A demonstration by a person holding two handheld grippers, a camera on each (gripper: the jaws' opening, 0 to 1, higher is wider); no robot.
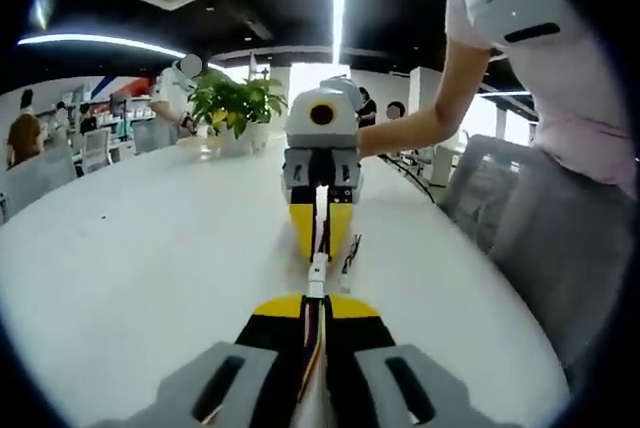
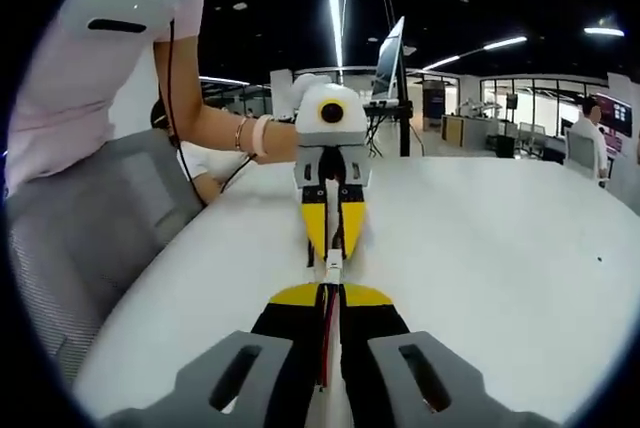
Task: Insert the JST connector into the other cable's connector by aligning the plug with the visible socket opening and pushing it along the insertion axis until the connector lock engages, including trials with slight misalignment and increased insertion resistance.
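I hold the 2 yellow-tipped grippers, left (image 1: 316,300) and right (image 2: 332,293), nose to nose above the white table (image 1: 150,248), each clamped on its wired cable, so the small white JST connector (image 1: 317,273) aligns axially between them.

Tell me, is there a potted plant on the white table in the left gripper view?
Yes, a green potted plant stands on the far part of the white table, behind the right gripper.
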